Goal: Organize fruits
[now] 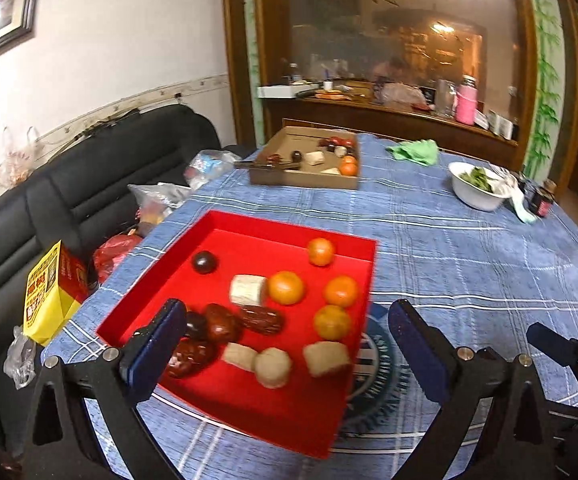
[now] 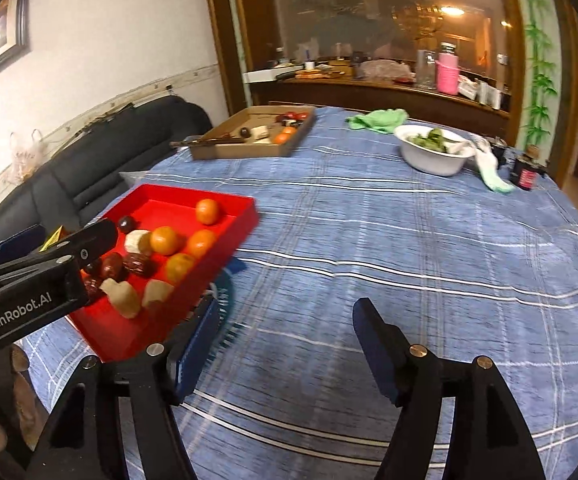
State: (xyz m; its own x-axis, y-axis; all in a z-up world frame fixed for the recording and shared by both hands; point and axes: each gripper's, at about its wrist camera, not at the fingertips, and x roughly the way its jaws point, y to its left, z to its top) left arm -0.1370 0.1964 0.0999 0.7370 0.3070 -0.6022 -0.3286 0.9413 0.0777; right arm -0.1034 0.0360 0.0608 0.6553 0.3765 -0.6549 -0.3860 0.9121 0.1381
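While both tools gape empty, the left tool (image 1: 285,344) hangs over the red tray (image 1: 193,240) of fruit.

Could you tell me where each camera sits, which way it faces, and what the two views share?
Left wrist: on the left gripper, looking forward and down at the red tray; its own open fingers show, the right gripper at its edge.
Right wrist: on the right gripper, looking over the blue tablecloth; its own open fingers show.
Shared: tray, cardboard box, white bowl.
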